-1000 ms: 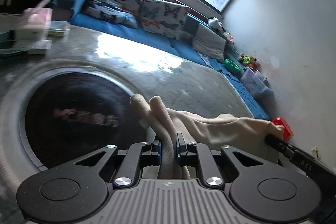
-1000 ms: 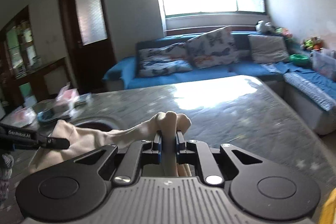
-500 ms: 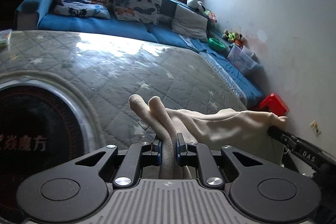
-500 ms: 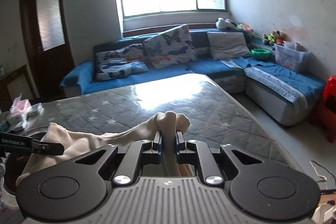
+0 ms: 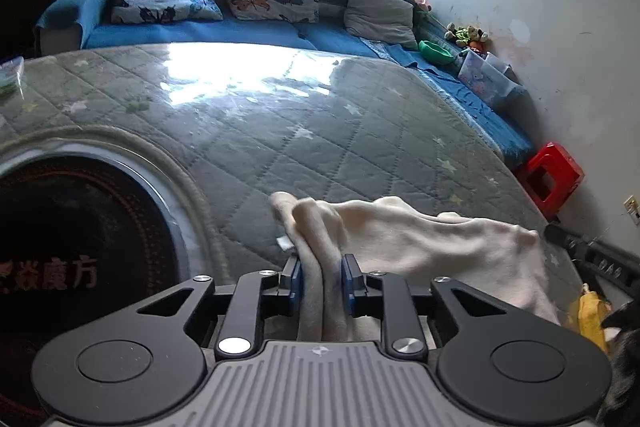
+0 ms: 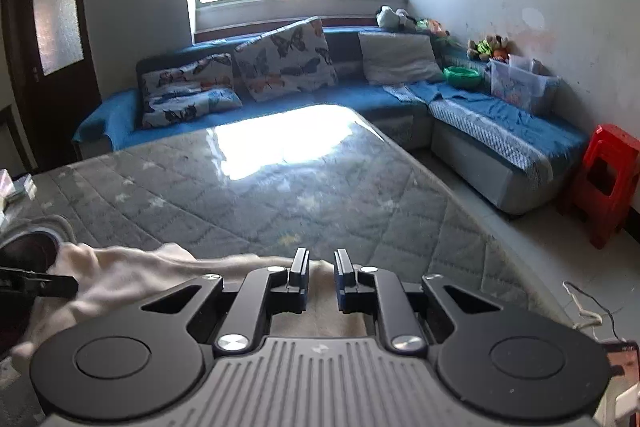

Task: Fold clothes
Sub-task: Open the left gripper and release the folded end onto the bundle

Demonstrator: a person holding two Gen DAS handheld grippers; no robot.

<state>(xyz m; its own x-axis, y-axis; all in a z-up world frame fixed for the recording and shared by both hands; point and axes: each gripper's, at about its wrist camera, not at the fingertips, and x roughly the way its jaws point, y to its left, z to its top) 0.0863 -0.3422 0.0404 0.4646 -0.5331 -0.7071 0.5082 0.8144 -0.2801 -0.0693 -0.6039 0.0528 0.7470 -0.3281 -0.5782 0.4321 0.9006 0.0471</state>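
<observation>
A cream garment (image 5: 432,239) stretches over the near edge of the grey quilted table (image 5: 304,131). My left gripper (image 5: 320,267) is shut on a bunched edge of the garment, which sticks up between its blue pads. In the right wrist view the garment (image 6: 132,271) lies low to the left and under the fingers. My right gripper (image 6: 321,267) is open, its jaws a small gap apart with nothing sticking up between them. The left gripper's tip (image 6: 48,285) shows at the far left on the cloth.
A round dark inset with red characters (image 5: 76,247) sits in the table at left. A blue corner sofa with butterfly cushions (image 6: 280,67) stands behind. A red stool (image 6: 608,179) stands by the right wall. A yellow item (image 5: 592,315) lies at lower right.
My right gripper has opened and let go of the garment, which dropped below its fingers. Both views swung right across the table. The left gripper still holds its edge.
</observation>
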